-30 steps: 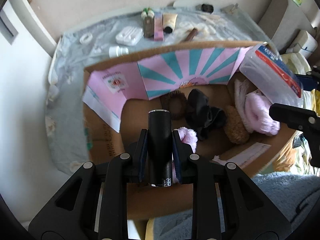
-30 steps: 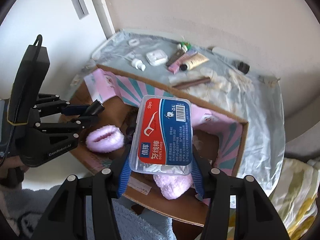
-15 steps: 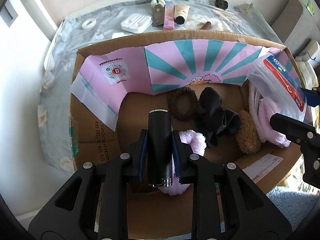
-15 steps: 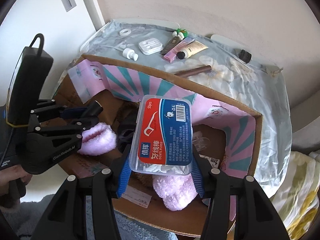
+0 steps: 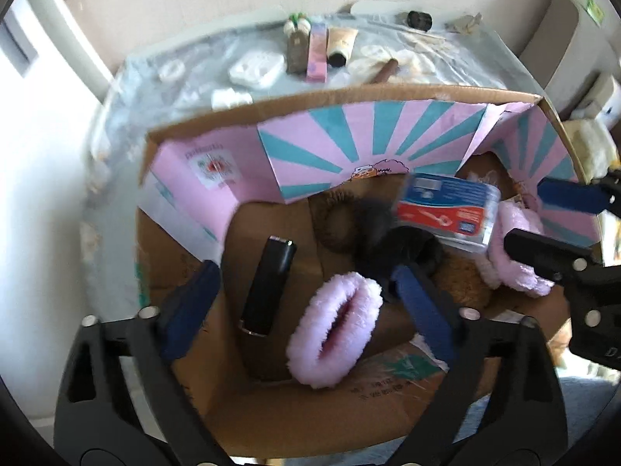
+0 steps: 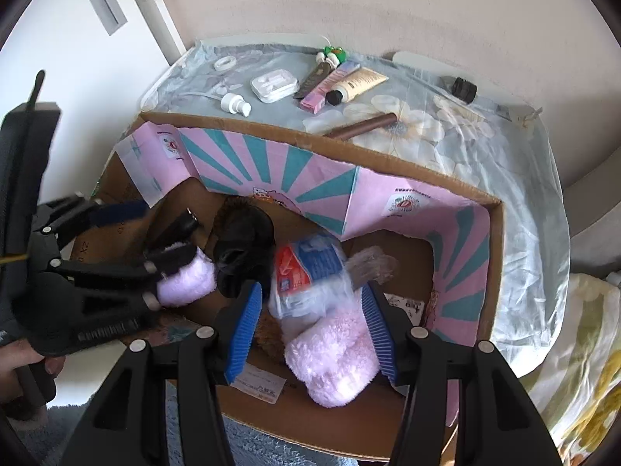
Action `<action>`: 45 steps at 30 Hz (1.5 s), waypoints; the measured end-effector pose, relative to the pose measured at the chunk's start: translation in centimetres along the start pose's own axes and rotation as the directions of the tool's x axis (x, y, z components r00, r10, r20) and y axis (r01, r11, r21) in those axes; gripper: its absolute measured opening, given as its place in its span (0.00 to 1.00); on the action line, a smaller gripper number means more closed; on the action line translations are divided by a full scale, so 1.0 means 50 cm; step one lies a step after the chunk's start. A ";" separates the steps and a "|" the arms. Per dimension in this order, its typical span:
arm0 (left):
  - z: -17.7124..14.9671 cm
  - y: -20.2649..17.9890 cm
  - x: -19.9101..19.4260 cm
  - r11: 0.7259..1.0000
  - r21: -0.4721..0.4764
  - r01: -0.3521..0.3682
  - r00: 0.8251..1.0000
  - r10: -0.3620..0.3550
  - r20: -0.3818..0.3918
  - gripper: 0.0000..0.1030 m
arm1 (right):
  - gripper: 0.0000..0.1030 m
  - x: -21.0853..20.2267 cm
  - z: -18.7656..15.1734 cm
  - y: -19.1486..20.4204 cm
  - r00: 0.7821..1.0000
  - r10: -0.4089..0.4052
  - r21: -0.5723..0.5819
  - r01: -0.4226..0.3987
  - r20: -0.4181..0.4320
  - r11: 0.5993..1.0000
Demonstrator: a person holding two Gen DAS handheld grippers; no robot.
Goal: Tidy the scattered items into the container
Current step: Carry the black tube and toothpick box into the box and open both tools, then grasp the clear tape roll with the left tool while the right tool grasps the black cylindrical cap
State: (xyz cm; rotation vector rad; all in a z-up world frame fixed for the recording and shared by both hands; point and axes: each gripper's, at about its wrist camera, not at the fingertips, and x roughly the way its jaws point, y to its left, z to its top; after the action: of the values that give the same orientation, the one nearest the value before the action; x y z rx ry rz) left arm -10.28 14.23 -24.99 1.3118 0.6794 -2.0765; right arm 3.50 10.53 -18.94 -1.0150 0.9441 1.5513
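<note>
between the spread fingers of the left gripper (image 5: 306, 291), whose jaws have just been opening, nothing is pinched; the black tube (image 5: 268, 285) lies loose on the floor of the cardboard box (image 5: 349, 97). the right gripper (image 6: 310, 326) also stands open, the blurred floss box (image 6: 310, 268) free above a pink slipper (image 6: 333, 357).

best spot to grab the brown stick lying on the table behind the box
Grip the brown stick across its middle, coming from above. It lies flat on the flowered cloth, slanted, with open cloth on both long sides, so turn the jaws crosswise to its length. The ends offer less to hold.
</note>
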 end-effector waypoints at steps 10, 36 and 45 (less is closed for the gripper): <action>0.017 0.015 -0.037 0.999 -0.046 -0.006 0.999 0.007 0.040 0.91 | 0.49 -0.032 0.018 -0.039 0.996 0.076 -0.150 -0.068 0.042 0.986; 0.336 0.346 0.005 0.964 -0.264 0.003 0.970 0.062 0.235 0.97 | 0.49 -0.022 0.305 -0.210 0.981 0.030 -0.005 -0.029 0.190 1.000; 0.414 0.436 0.206 0.942 -0.331 0.055 0.990 -0.009 0.138 0.97 | 0.49 0.124 0.399 -0.231 0.993 -0.028 0.005 0.028 0.116 1.000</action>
State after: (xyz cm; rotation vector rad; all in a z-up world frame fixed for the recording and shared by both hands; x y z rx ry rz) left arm -11.24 -17.29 -28.82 0.9661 0.9497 -1.9469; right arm 11.10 33.14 -18.86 -0.9217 0.8482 1.5674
